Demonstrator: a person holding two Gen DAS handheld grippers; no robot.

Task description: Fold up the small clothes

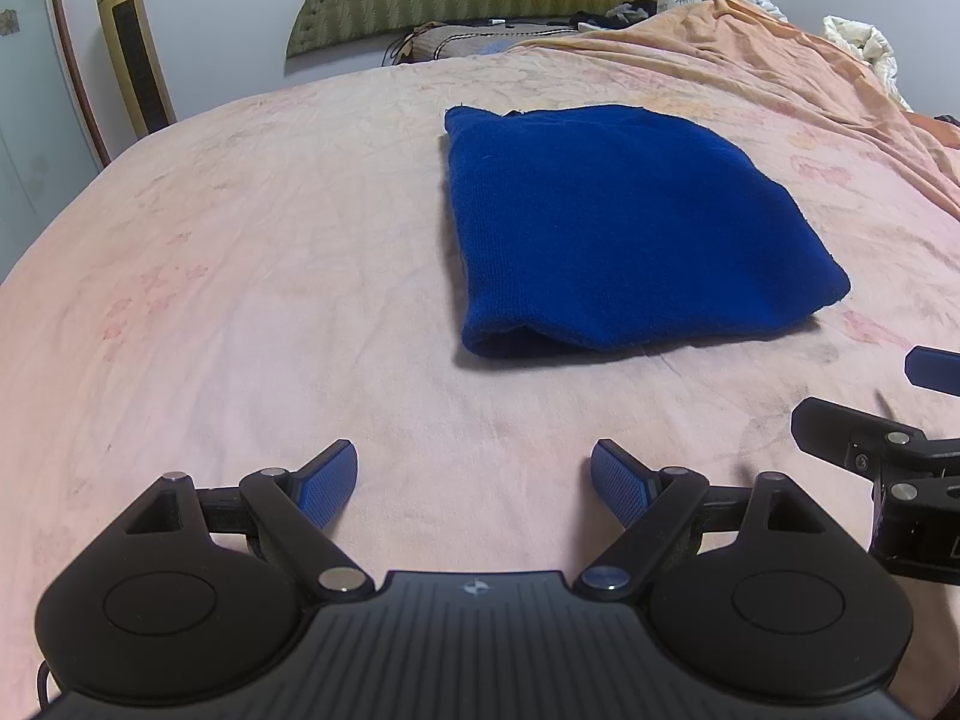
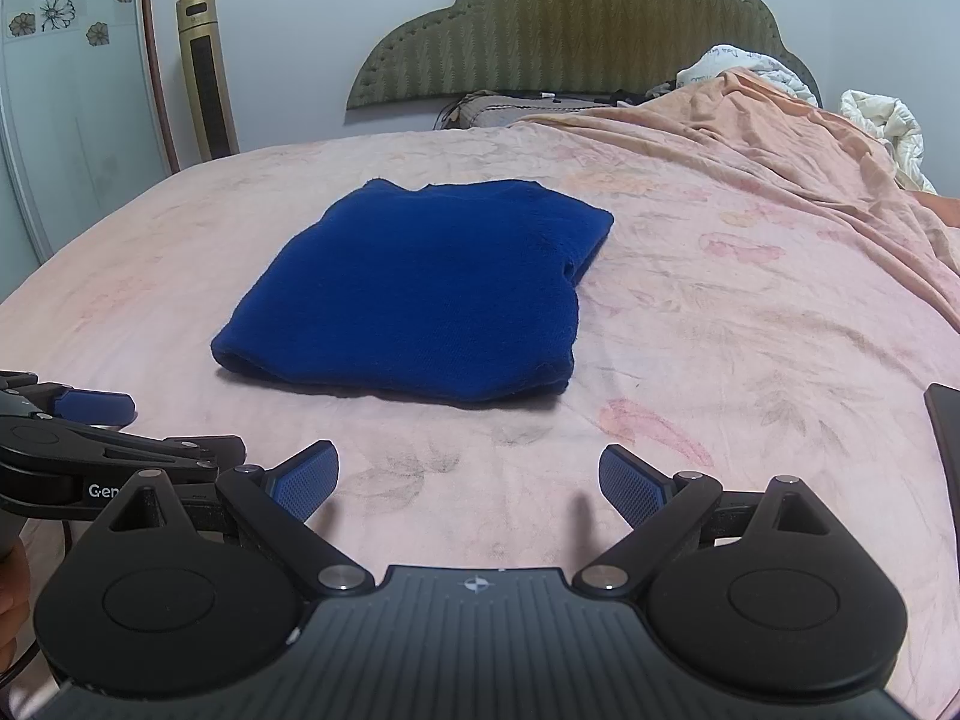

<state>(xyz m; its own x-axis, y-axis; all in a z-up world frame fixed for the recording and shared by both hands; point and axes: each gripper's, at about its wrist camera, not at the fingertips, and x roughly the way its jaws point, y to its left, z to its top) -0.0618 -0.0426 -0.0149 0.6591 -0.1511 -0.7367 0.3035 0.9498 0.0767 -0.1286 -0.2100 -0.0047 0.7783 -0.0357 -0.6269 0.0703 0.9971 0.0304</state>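
Observation:
A dark blue knit garment (image 1: 624,222) lies folded into a flat rectangle on the pink bedsheet (image 1: 240,276); it also shows in the right wrist view (image 2: 432,294). My left gripper (image 1: 474,468) is open and empty, above the sheet in front of the garment's near edge, apart from it. My right gripper (image 2: 468,474) is open and empty, also short of the garment. The right gripper's fingers show at the right edge of the left wrist view (image 1: 933,366), and the left gripper shows at the left edge of the right wrist view (image 2: 96,408).
An orange blanket (image 2: 780,138) is bunched along the bed's right side, with white bedding (image 2: 882,126) behind it. A green padded headboard (image 2: 588,36) stands at the far end. A gold tower fan (image 2: 207,72) stands at the left wall.

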